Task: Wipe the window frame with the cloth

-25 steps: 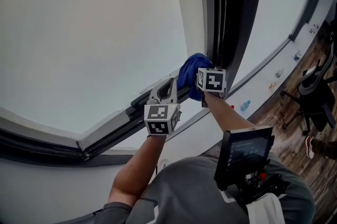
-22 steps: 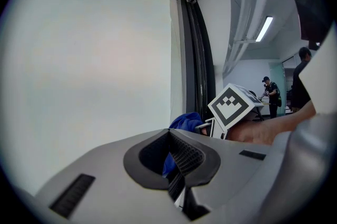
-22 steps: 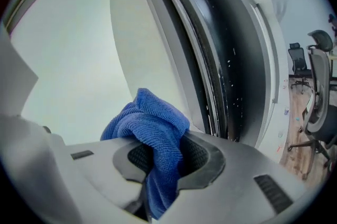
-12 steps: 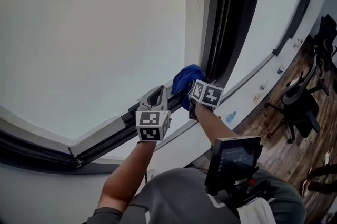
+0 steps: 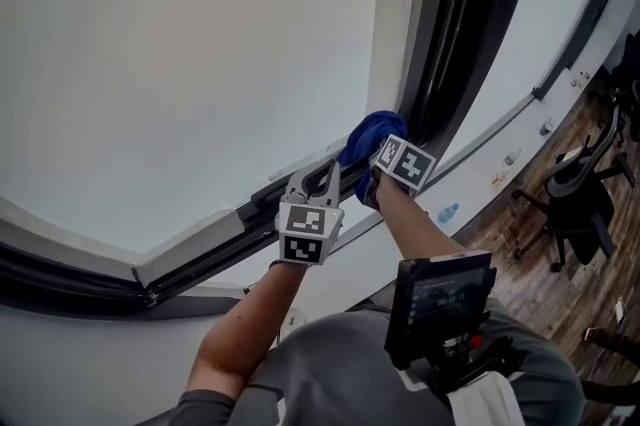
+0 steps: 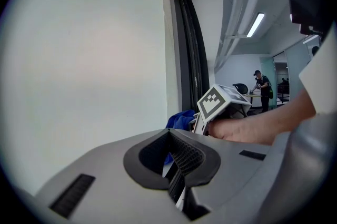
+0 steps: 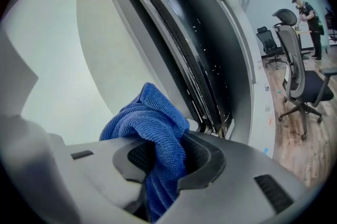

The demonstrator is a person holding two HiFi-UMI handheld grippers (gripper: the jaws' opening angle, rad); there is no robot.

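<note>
A blue cloth [image 5: 376, 136] is bunched against the corner where the dark upright of the window frame [image 5: 452, 44] meets the lower rail [image 5: 215, 244]. My right gripper [image 5: 385, 154] is shut on the blue cloth [image 7: 154, 122], which spills out over its jaws toward the dark frame channels [image 7: 196, 60]. My left gripper [image 5: 322, 172] sits just left of it over the lower rail, jaws shut with nothing between them. In the left gripper view, the cloth [image 6: 179, 118] and the right gripper's marker cube [image 6: 218, 102] show beyond my left gripper [image 6: 172, 159].
Pale window glass [image 5: 180, 54] fills the left. A white sill [image 5: 500, 139] runs to the right with small items on it. Office chairs [image 5: 575, 199] stand on the wood floor at right. A person [image 6: 261, 89] stands far off in the room.
The head view has swung a little. The cloth stays at the frame corner in the right gripper. The left gripper stays shut beside it on the lower rail.
</note>
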